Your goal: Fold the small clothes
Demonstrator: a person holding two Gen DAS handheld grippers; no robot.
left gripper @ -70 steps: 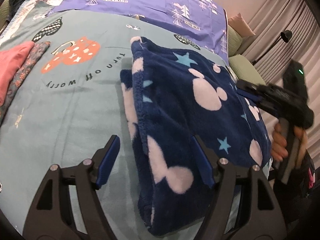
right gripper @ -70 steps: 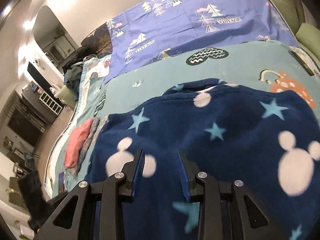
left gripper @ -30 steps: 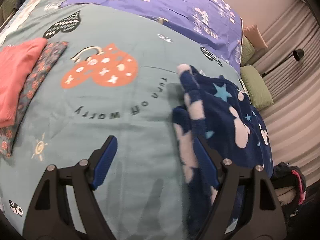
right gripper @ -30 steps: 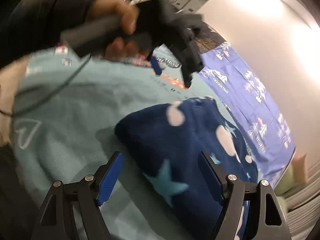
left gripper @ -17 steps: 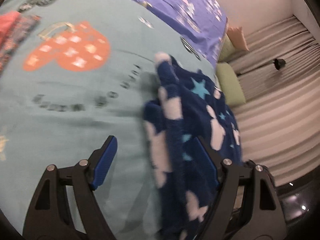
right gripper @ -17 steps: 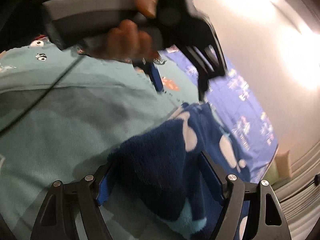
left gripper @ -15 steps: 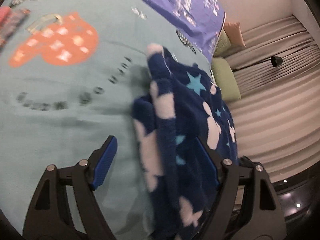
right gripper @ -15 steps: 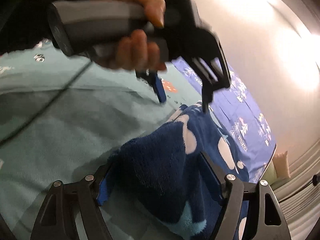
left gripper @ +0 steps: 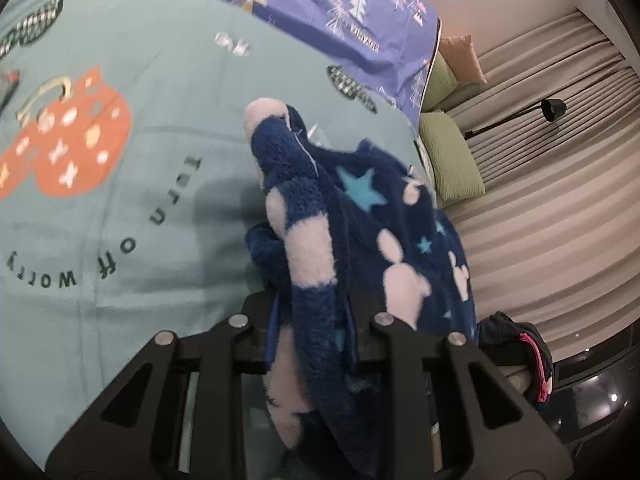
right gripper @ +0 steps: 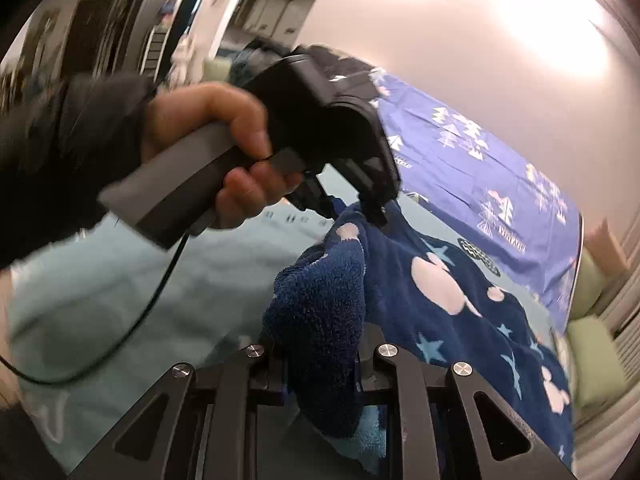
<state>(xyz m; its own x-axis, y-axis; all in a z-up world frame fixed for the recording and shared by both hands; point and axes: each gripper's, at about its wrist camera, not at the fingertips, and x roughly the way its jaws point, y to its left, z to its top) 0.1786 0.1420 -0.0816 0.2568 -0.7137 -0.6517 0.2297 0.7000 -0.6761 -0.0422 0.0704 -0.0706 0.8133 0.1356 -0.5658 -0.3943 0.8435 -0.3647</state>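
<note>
Now both grippers, left [left gripper: 310, 328] and right [right gripper: 322, 364], just closed, clamp fleece garment [left gripper: 360, 216], hiding pads.

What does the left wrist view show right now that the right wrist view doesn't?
Only the left wrist view: the orange mug print on the teal bedsheet, a black lamp and striped curtains.
Only the right wrist view: the hand squeezing the left gripper's handle, its cable, and the right gripper.
Both: the navy fleece garment, with each gripper's jaws just closed on a bunched edge, and the purple tree-print sheet.
</note>
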